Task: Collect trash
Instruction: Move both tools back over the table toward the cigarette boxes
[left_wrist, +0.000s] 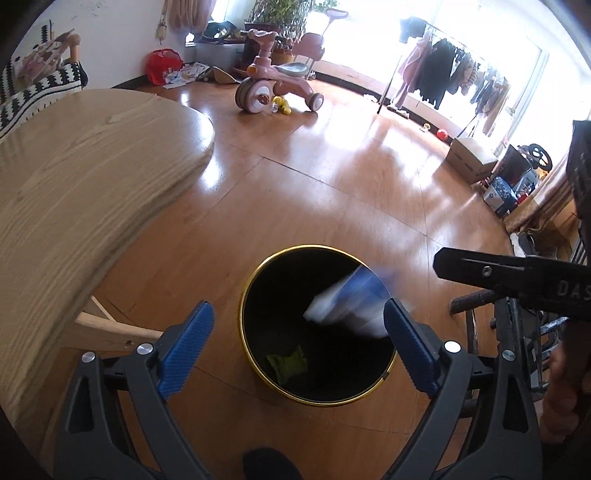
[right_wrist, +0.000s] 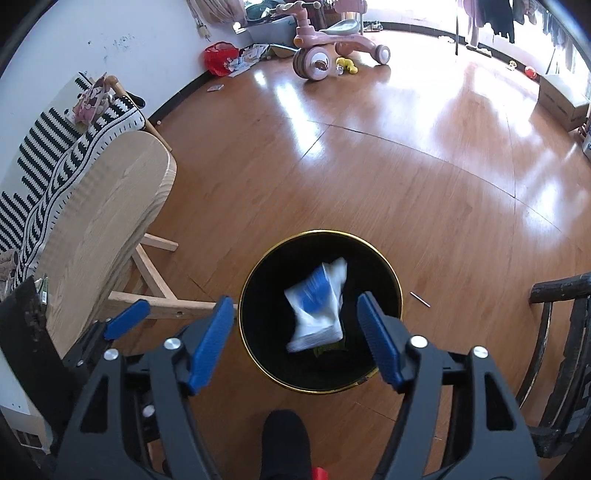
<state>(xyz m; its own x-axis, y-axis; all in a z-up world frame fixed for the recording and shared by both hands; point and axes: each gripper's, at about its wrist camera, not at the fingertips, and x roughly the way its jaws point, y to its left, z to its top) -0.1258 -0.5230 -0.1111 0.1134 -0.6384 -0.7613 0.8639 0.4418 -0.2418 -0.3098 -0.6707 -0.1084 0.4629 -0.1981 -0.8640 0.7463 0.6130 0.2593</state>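
- The left claw (left_wrist: 299, 349) stands wide apart with nothing between its blue pads (left_wrist: 192, 350); it hangs tilted down above the black bin (left_wrist: 255, 295), so anything it lets go would fall straight inside.
- The right claw (right_wrist: 295, 339) is also apart and grips nothing. It too points down over the gold-rimmed bin, whose mouth sits just ahead of and below its fingertips.
- A blue-and-white wrapper (right_wrist: 317, 302) is blurred in mid-air, just beyond the right claw's tips and inside the bin's mouth. The blur and the open pads suggest it is dropping freely into the bin.
- A crumpled green scrap (left_wrist: 288, 363) lies at the bottom of the bin, below the left claw, so some trash is already collected.
- The bin stands on the wooden floor (right_wrist: 369, 166), beside a pale wooden counter (left_wrist: 92, 177) that lies to the left of both claws.
- A thin stick (right_wrist: 420, 299) lies on the floor just right of the bin, beyond the right claw; it may be further trash.
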